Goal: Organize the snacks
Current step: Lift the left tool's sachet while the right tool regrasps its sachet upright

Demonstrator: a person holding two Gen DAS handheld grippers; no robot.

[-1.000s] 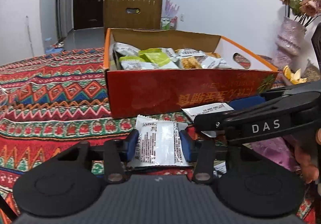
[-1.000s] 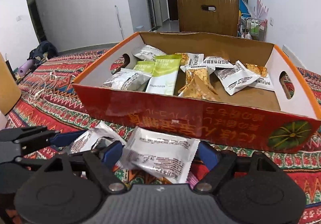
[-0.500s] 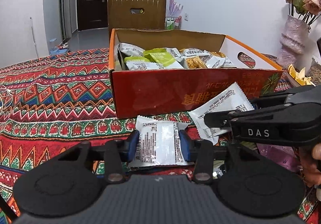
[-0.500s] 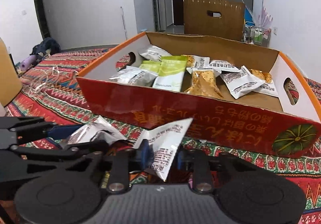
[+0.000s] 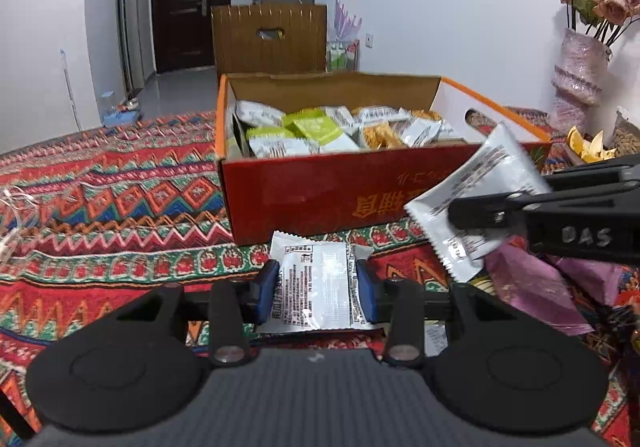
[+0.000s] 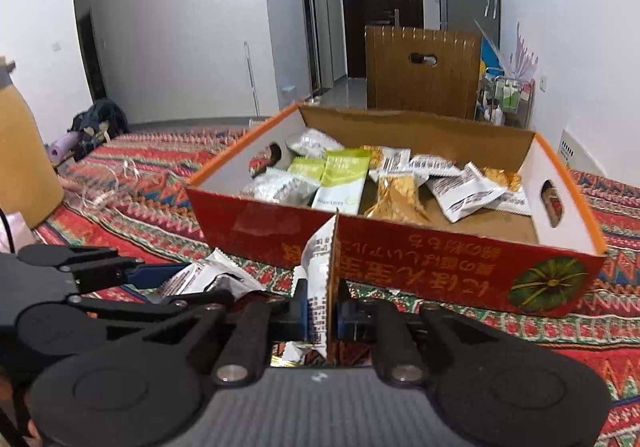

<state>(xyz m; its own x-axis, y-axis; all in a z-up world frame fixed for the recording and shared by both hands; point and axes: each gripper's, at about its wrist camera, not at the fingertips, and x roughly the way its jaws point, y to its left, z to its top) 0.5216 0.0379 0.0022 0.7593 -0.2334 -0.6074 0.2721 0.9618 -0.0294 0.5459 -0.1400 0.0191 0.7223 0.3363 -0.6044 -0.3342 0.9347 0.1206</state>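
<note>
Packet (image 6: 320, 287) edge-on in right gripper (image 6: 321, 314), print unreadable, box (image 6: 400, 255) behind

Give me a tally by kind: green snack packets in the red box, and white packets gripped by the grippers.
Light green snack packets in the red cardboard box: 2
White printed snack packets gripped, one in the left gripper, one in the right gripper: 2
Total: 4

Left gripper (image 5: 316, 289): blue pads clamp a white snack packet (image 5: 316, 287).
Right gripper (image 5: 476, 217): holds a tilted silver packet (image 5: 476, 191) before the red box (image 5: 320, 199).
</note>
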